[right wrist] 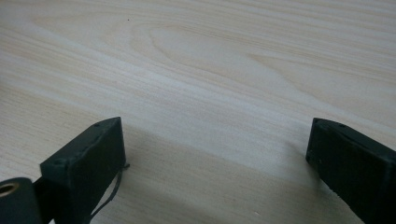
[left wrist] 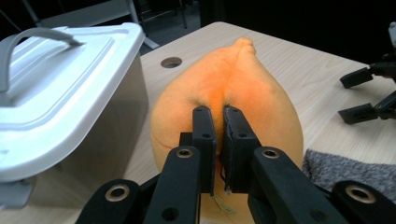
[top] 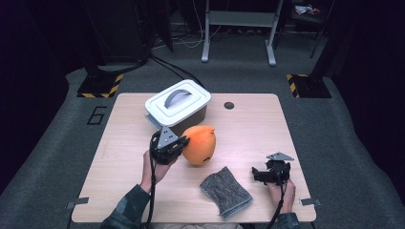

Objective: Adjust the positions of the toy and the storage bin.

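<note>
Pinching orange plush [left wrist: 224, 93] | left tongs [left wrist: 219, 116] nearly closed | tip points away | right tongs [right wrist: 215, 154] wide, empty

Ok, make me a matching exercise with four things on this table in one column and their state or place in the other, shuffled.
1. orange plush toy
2. white lidded box
3. grey cloth
4. right gripper

a. jaws wide open over bare wood
b. lying flat near the front edge
c. pinched by the left gripper
d. at the back, lid closed

Pairs: 1-c, 2-d, 3-b, 4-a
</note>
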`<state>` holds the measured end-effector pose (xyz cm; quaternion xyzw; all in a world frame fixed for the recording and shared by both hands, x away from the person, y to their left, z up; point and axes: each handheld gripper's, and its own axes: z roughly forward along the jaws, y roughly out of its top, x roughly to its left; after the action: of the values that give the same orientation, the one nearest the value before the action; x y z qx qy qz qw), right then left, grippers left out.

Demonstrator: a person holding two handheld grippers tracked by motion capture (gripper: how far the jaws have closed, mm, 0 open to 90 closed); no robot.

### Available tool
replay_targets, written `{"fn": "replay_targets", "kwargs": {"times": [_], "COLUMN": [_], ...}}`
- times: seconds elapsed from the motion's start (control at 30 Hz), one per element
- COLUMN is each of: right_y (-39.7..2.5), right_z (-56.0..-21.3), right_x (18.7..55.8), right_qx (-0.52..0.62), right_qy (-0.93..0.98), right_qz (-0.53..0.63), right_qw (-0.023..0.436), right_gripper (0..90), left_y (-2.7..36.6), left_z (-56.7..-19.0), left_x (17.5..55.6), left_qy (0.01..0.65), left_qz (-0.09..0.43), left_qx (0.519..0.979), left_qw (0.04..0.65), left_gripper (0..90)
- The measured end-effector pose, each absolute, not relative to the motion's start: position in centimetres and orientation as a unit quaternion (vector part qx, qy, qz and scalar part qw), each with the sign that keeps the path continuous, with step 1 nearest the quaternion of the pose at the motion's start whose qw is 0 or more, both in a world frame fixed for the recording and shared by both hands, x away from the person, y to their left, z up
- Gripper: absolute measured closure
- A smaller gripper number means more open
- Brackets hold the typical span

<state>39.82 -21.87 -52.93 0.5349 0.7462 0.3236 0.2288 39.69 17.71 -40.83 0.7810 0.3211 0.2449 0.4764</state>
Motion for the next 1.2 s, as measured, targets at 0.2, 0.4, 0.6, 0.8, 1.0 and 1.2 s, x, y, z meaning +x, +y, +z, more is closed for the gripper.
{"fn": "replay_targets", "kwargs": {"times": [0.2, 0.4, 0.6, 0.8, 1.0, 1.2], "right_y": [-21.9, -21.9, -21.9, -21.9, -21.9, -21.9], "right_z": [-52.9, -52.9, -52.9, -52.9, -52.9, -52.9], "right_x": [39.8, 39.8, 39.8, 39.8, 39.8, 39.8], "right_qx": [0.535, 0.535, 0.535, 0.535, 0.535, 0.537], "right_qy": [0.746, 0.746, 0.746, 0.746, 0.746, 0.745], "right_qz": [0.324, 0.323, 0.323, 0.323, 0.323, 0.322], "right_qw": [0.229, 0.229, 0.229, 0.229, 0.229, 0.229], "right_gripper": [3.6, 3.6, 3.6, 3.6, 3.6, 3.6], "left_y": [19.0, 20.2, 21.7, 23.8, 25.8, 28.1], "left_z": [-41.1, -41.3, -41.6, -41.9, -42.4, -43.0], "left_x": [38.9, 37.9, 36.9, 36.1, 35.3, 34.4], "left_qy": [0.329, 0.335, 0.345, 0.36, 0.382, 0.407], "left_qz": [0.25, 0.256, 0.262, 0.274, 0.286, 0.293], "left_qx": [0.779, 0.776, 0.773, 0.766, 0.756, 0.743], "left_qw": [0.473, 0.47, 0.464, 0.456, 0.448, 0.444], "left_gripper": [84.8, 84.8, 84.7, 84.7, 84.6, 84.5]}}
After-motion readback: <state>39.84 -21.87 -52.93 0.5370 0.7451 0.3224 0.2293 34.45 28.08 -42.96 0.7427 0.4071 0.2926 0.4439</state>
